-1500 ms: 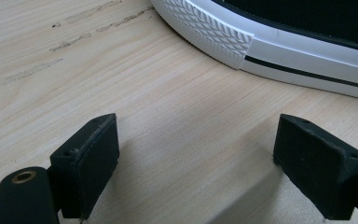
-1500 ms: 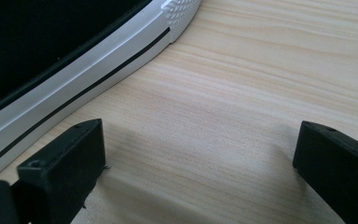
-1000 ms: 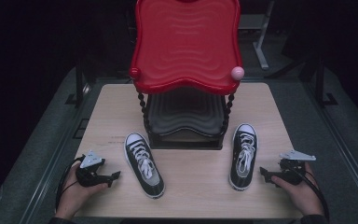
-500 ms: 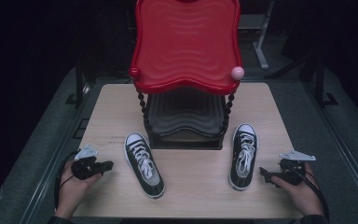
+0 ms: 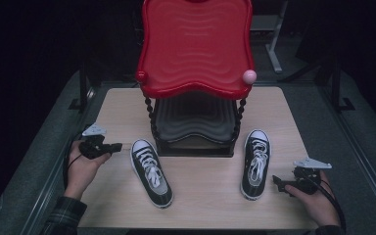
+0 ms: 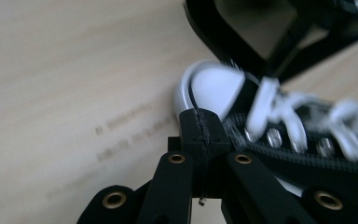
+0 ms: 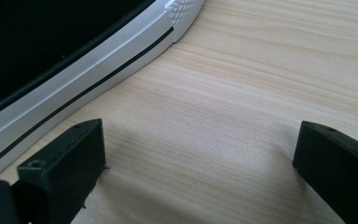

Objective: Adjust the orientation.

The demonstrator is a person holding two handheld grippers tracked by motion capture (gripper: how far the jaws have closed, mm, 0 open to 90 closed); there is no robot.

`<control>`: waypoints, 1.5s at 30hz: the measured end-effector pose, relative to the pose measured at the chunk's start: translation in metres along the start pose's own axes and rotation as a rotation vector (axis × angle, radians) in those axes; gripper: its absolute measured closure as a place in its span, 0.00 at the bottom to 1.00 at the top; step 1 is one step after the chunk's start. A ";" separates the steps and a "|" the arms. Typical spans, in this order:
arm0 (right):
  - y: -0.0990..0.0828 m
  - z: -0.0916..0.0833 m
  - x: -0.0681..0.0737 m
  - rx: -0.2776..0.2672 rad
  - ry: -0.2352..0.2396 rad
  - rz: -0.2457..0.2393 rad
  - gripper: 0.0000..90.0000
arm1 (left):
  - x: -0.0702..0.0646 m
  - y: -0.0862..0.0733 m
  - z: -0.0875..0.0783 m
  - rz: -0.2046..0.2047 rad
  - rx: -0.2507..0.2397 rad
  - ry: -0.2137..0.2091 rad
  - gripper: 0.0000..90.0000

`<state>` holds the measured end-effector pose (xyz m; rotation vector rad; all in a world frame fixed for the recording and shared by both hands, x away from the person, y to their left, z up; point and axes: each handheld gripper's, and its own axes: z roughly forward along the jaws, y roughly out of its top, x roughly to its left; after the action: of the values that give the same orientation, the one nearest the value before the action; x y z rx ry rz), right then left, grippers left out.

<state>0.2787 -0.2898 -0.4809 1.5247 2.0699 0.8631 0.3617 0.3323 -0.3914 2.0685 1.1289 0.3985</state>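
Two black sneakers with white laces and toe caps lie on the wooden table (image 5: 200,181). The left sneaker (image 5: 151,171) points toward the back left, and the right sneaker (image 5: 255,163) points away, beside the rack. My left gripper (image 5: 116,146) is shut with nothing in it, its tips just left of the left sneaker's toe (image 6: 212,91). My right gripper (image 5: 275,181) stands open near the right sneaker's heel; its jaws straddle bare wood, with the white sole (image 7: 88,77) at their left.
A two-tier rack stands mid-table: a red wavy tray (image 5: 196,46) on top, a black tray (image 5: 195,120) beneath, beaded black posts. A pink ball (image 5: 249,76) caps its right front corner. The table's edges drop to grey floor on both sides.
My left gripper has moved away from the front edge and toward the left sneaker's toe, and its jaws have shut. The right gripper has barely shifted.
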 end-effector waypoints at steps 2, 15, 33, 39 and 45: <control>0.000 0.000 0.000 0.000 0.000 0.000 0.02 | 0.003 0.008 0.004 0.005 -0.003 0.002 1.00; 0.000 0.000 0.000 0.000 0.008 -0.007 0.02 | 0.023 0.029 0.060 0.007 0.045 0.021 1.00; 0.000 0.000 0.001 0.000 0.014 -0.014 0.02 | 0.010 0.017 0.079 0.035 0.099 -0.001 1.00; 0.000 0.000 0.001 0.000 0.014 -0.014 0.02 | 0.005 0.006 0.072 -0.010 0.074 -0.026 1.00; 0.000 0.000 0.001 0.000 0.014 -0.014 0.02 | -0.004 0.001 0.067 -0.006 0.078 -0.047 1.00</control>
<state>0.2786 -0.2891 -0.4810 1.5061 2.0878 0.8707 0.3986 0.2979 -0.4362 2.1303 1.1395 0.3057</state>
